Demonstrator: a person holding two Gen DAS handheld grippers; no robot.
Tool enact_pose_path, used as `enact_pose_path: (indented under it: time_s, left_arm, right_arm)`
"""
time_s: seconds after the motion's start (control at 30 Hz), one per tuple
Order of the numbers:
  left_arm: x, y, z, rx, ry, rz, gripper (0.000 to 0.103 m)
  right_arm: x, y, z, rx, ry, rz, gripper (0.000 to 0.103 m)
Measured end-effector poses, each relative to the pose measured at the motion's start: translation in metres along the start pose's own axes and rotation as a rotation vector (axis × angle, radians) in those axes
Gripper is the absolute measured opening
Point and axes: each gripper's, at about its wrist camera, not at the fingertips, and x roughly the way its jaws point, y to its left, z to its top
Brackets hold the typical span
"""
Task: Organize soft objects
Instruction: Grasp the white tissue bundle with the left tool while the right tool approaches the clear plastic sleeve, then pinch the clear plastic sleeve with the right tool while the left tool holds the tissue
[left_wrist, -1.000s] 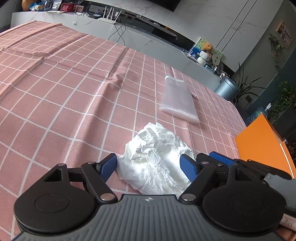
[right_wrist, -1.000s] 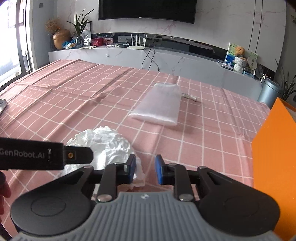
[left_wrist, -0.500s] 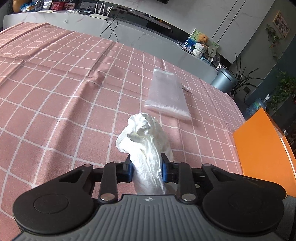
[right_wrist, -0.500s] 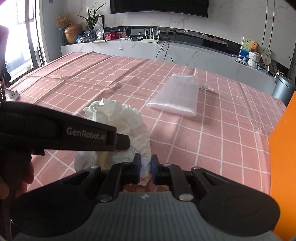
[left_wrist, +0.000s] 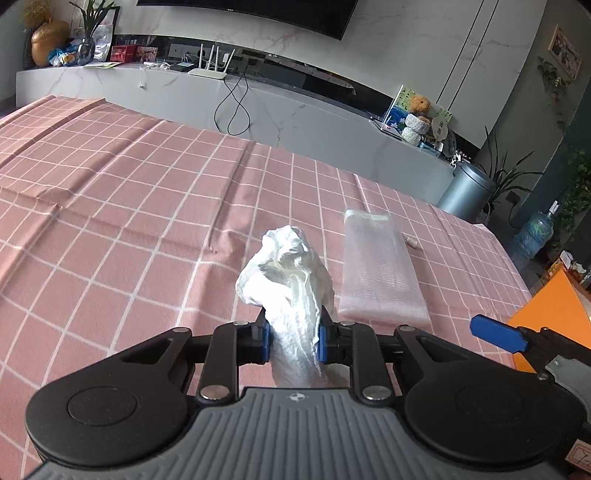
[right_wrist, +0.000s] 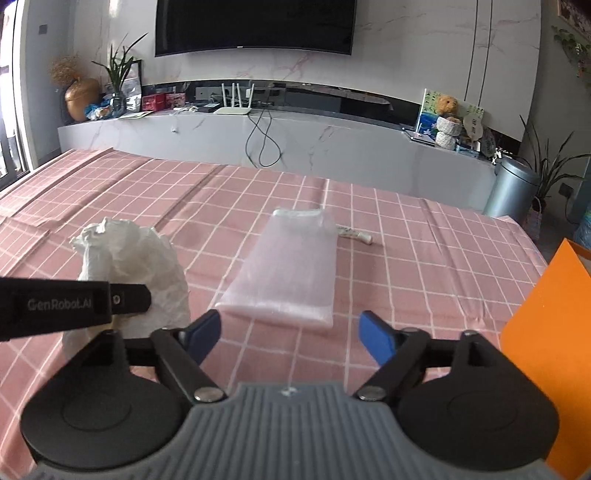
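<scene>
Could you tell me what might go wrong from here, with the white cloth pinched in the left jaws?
1. The left gripper pinches only the cloth's lower part; the bunched top could sag or slip free.
2. The right gripper, whose jaws have just opened, holds nothing, so the cloth has one support.
3. The clear bag lies flat, hard to fill one-handed.

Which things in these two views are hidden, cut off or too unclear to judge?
- Lower end of the white crumpled cloth: left wrist view, hidden behind the left claw.
- Orange box: right wrist view, cut off by the right edge; contents unseen.
- Small pale object behind the clear plastic bag: too small to identify.
- Right claw: open, holds nothing.
</scene>
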Motion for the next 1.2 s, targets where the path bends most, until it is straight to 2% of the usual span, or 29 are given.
enact_pose_path:
  time_s: [0.07,0.17,0.33,0.43,0.5,0.6,0.67,0.7,0.73,0.77,0.8,1.0,1.2]
  left_arm:
    - [0.008,0.001,0.007,-0.001,-0.005,0.001,0.025]
    - [0.015,0.002,0.013,0.005,-0.016,0.007,0.025]
    - [0.024,0.009,0.016,-0.006,-0.013,0.018,0.025]
    - [0.027,0.011,0.015,-0.011,-0.010,0.019,0.025]
    - [0.027,0.011,0.014,-0.016,-0.007,0.019,0.025]
    - [0.028,0.012,0.014,-0.015,-0.006,0.017,0.025]
    - [0.028,0.011,0.013,-0.014,-0.003,0.013,0.025]
    - [0.027,0.009,0.013,-0.013,-0.001,0.012,0.025]
    - [0.027,0.008,0.012,-0.011,0.001,0.011,0.025]
    - [0.026,0.007,0.010,-0.009,0.003,0.011,0.025]
    - [0.025,0.007,0.010,-0.005,0.006,0.012,0.025]
    - [0.007,-0.002,0.002,-0.003,0.007,0.006,0.025]
    - [-0.026,-0.018,-0.005,0.006,-0.018,-0.011,0.025]
  right_arm:
    - [0.015,0.001,0.007,0.002,0.014,-0.020,0.094]
    - [0.034,0.001,0.013,0.039,0.033,-0.033,0.096]
    - [0.059,0.001,0.014,0.078,0.082,-0.010,0.093]
    - [0.066,0.000,0.013,0.091,0.105,0.009,0.082]
    - [0.067,-0.001,0.013,0.101,0.103,0.014,0.078]
    - [0.064,0.000,0.013,0.088,0.093,0.012,0.062]
    - [0.061,0.001,0.013,0.068,0.087,0.013,0.037]
    - [0.060,0.002,0.013,0.058,0.087,0.015,0.032]
    - [0.059,0.002,0.013,0.051,0.088,0.018,0.021]
    - [0.058,0.002,0.012,0.044,0.090,0.021,0.004]
    - [0.056,0.003,0.012,0.037,0.095,0.022,0.001]
    - [0.025,0.000,0.010,0.013,0.061,0.021,0.000]
    - [-0.034,-0.010,0.009,-0.027,-0.010,0.041,0.000]
